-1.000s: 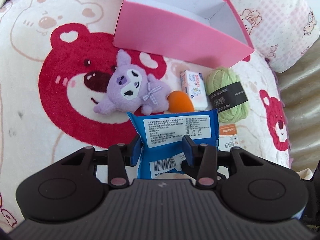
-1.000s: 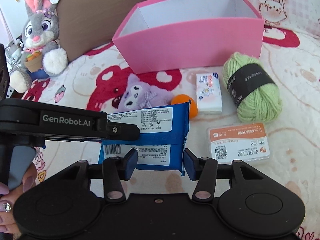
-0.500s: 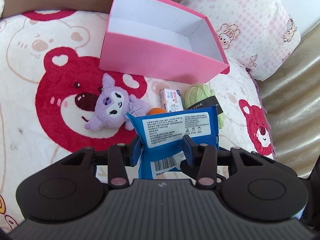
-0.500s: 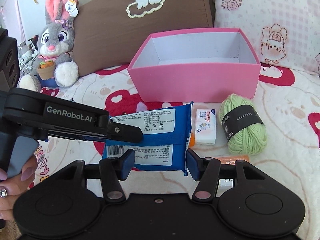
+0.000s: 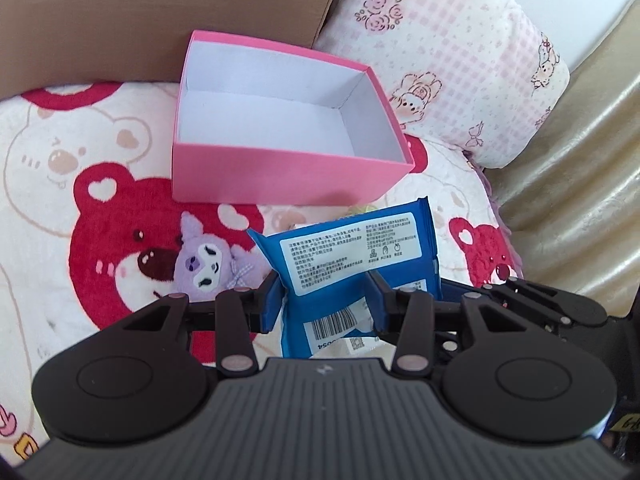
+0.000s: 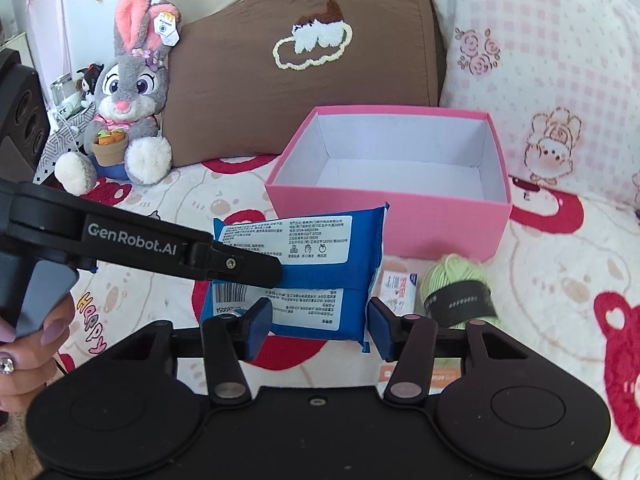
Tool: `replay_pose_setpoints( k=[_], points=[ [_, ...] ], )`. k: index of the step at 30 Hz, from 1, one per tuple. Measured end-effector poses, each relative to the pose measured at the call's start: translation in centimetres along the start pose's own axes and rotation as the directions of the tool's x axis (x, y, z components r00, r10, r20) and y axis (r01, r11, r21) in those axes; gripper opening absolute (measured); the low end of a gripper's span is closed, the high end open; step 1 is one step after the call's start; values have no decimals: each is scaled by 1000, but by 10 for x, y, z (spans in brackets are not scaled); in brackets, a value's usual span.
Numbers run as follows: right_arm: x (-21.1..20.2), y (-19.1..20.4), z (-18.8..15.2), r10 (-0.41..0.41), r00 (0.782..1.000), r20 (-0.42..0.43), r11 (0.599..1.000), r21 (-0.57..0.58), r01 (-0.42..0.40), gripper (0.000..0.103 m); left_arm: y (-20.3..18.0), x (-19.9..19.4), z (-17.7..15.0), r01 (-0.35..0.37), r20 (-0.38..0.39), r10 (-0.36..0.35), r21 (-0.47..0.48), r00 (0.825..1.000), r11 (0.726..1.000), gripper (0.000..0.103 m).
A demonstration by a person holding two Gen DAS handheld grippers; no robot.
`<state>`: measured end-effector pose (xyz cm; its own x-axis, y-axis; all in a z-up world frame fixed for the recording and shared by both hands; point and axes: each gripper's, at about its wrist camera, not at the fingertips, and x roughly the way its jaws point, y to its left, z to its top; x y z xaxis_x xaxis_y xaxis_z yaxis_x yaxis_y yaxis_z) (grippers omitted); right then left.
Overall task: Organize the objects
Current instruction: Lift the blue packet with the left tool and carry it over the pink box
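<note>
A: Left tongs [image 5: 324, 300]?
B: Clamped on the blue plastic wipes packet [image 5: 352, 264], held above the bear-print blanket [image 5: 60, 152], in front of the open pink cardboard box [image 5: 280, 180].
A: Right tongs [image 6: 318, 322]?
B: Closing, packet's lower edge between them, left pad touching, right pad just clear.

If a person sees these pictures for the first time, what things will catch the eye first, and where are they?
The eye goes first to the blue packet, held off the bedspread in the left gripper in front of both cameras. Behind it stands the open pink box, with nothing visible inside, on the red bear bedspread. At the far left of the right wrist view, a grey rabbit plush sits against a brown pillow.
</note>
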<state>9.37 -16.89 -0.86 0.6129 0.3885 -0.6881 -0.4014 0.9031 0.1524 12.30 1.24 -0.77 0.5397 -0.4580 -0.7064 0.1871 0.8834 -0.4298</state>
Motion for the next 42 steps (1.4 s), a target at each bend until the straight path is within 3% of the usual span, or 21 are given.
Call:
replay_pose_setpoints(
  k=[5,11,24,30,36,42],
  points=[
    [-4,-13,28,15,999,35,1000,0,-15,42,-4,-5,34,2,42,-2,9,999,1000,42],
    [4,-35,69,20,999,48,1000,11,-20,40,-18,8,80,-21,65,19,37,998,999,42],
    [62,-80,123,-63,996,-56,996,56,66,40,-18,90,154,-20,9,20,-11,1000,1000,43],
    [110,-101,135,-51,993,-103,990,127,64,40,-2,134,175,-67,19,67,-10,998,998,42],
    [153,-109,138,-121,981,-150,987,91,136,40,14,179,178,-70,8,70,-17,997,997,43],
    [185,-116,140,-175,963,-206,983,15,182,40,35,216,182,-43,-44,39,-104,998,994,43]
  ],
)
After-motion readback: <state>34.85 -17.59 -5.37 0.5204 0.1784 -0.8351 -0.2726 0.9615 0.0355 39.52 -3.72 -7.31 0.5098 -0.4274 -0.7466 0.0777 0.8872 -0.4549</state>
